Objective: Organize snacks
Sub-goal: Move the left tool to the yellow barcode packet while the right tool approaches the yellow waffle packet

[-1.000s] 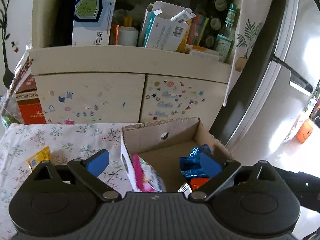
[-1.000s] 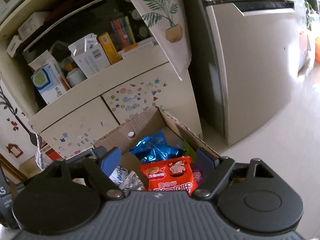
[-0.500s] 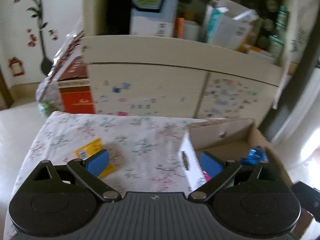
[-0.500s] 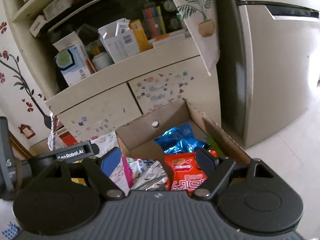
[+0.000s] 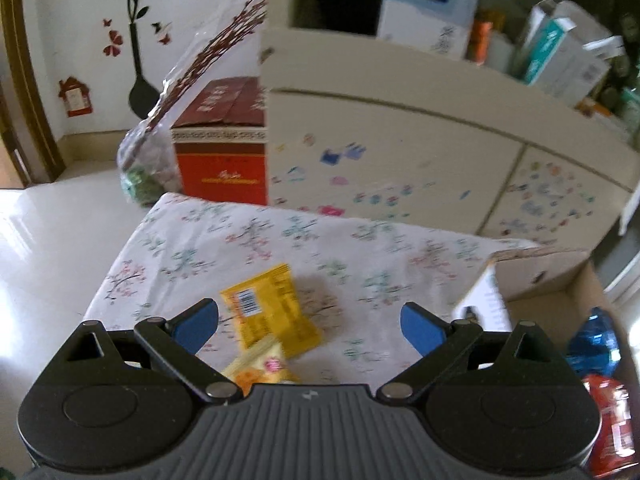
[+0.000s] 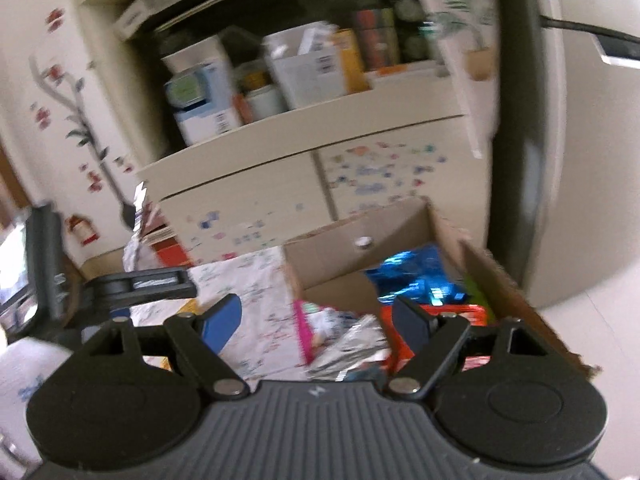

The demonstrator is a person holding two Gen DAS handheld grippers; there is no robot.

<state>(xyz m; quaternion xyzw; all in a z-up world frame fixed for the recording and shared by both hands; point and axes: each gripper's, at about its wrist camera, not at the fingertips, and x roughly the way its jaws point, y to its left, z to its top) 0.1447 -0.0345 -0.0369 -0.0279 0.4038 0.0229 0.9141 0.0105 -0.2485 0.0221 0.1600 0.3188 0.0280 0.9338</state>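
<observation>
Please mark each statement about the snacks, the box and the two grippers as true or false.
1. A yellow snack packet lies on the flowered cloth. True.
2. The left hand-held gripper holds the packet. False: it is open, holding nothing.
3. The cardboard box has no snacks inside. False: it holds a blue packet and others.
4. The right hand-held gripper is open. True.

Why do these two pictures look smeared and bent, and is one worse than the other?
Right wrist view: heavy motion smear, the shelf boxes and cabinet stickers streaked. Left wrist view: milder blur, the yellow snack packet still readable, glare on the floor. Both fisheye lenses bow the cabinet edges.
</observation>
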